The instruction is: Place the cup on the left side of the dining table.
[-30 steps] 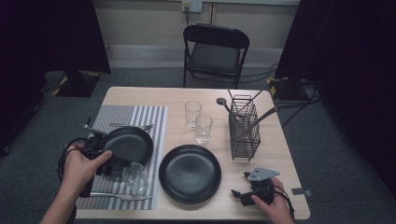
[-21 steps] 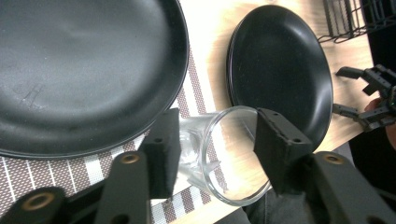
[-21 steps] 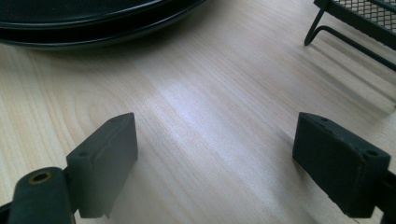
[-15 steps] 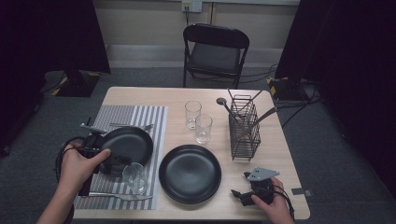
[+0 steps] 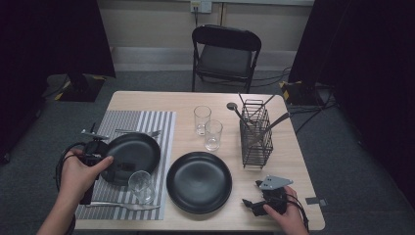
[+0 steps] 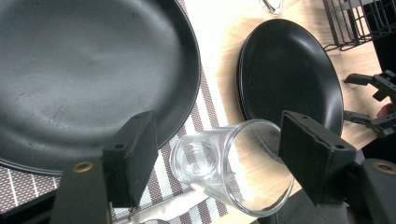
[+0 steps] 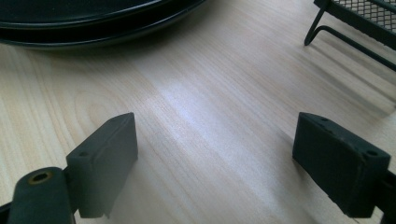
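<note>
A clear glass (image 5: 142, 186) (image 6: 224, 172) stands upright on the striped placemat (image 5: 161, 127), just in front of a black plate (image 5: 132, 152) (image 6: 84, 79). My left gripper (image 5: 130, 171) (image 6: 219, 149) reaches over that plate's near rim. Its jaws have just been opening and now stand open on either side of the glass, with a gap at the left pad. My right gripper (image 5: 251, 194) (image 7: 215, 158) rests open over bare wood at the table's front right, nothing between its fingers. It also appears at the right edge of the left gripper view (image 6: 369, 100).
A second black plate (image 5: 198, 182) (image 7: 93, 18) lies on bare wood at centre front. Two more glasses (image 5: 202, 119) (image 5: 213, 134) stand mid-table beside a wire caddy (image 5: 256, 134) holding utensils. A fork (image 5: 139, 131) and a knife (image 5: 122, 205) lie on the placemat. A chair (image 5: 225, 54) stands behind the table.
The left gripper's jaws have spread apart from the glass, which stays where it stood. Both hands and the right gripper have kept still.
</note>
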Demonstrator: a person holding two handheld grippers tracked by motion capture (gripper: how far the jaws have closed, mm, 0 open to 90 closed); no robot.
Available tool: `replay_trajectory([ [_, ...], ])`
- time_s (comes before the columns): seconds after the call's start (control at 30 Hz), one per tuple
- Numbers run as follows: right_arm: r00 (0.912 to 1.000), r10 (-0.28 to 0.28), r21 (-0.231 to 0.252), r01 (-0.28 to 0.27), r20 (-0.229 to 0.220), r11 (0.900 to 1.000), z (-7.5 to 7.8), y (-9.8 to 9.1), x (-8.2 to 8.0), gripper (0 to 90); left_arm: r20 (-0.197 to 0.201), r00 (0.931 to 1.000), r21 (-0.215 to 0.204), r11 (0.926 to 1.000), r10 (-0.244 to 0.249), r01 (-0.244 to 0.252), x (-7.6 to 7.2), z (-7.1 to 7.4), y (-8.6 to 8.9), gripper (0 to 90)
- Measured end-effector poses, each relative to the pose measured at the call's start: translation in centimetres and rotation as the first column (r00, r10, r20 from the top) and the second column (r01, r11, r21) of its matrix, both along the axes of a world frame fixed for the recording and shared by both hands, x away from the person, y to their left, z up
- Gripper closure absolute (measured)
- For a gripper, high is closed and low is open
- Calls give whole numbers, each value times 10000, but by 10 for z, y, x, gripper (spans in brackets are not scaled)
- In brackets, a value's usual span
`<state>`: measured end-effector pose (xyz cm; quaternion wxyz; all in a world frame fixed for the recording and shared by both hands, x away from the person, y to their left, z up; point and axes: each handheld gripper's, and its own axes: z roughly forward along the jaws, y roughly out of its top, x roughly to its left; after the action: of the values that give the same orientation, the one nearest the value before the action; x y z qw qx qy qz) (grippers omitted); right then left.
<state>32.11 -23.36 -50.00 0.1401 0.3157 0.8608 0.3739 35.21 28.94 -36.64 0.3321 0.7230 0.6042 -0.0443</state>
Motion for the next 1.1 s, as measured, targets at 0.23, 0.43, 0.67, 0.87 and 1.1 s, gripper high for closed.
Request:
replay_trajectory([
  [0.23,10000,-2,1,2,0,10000,0,0,0,131,-39,10000,-106,9999,42,-43,1,-4,4,269],
  [0.43,10000,-1,1,1,0,10000,0,0,0,131,-193,9998,-156,9998,78,-81,2,-8,8,270],
  [0.67,10000,-3,0,3,-1,10000,0,0,0,131,-238,9993,-299,9991,281,-288,2,-11,15,276],
  [0.87,10000,-1,1,1,-1,10000,0,0,0,131,-246,9984,-461,9976,506,-517,1,-14,21,275],
  [1.1,10000,-2,1,2,1,10000,0,0,0,131,-347,9976,-404,9973,591,-605,0,-20,26,275],
])
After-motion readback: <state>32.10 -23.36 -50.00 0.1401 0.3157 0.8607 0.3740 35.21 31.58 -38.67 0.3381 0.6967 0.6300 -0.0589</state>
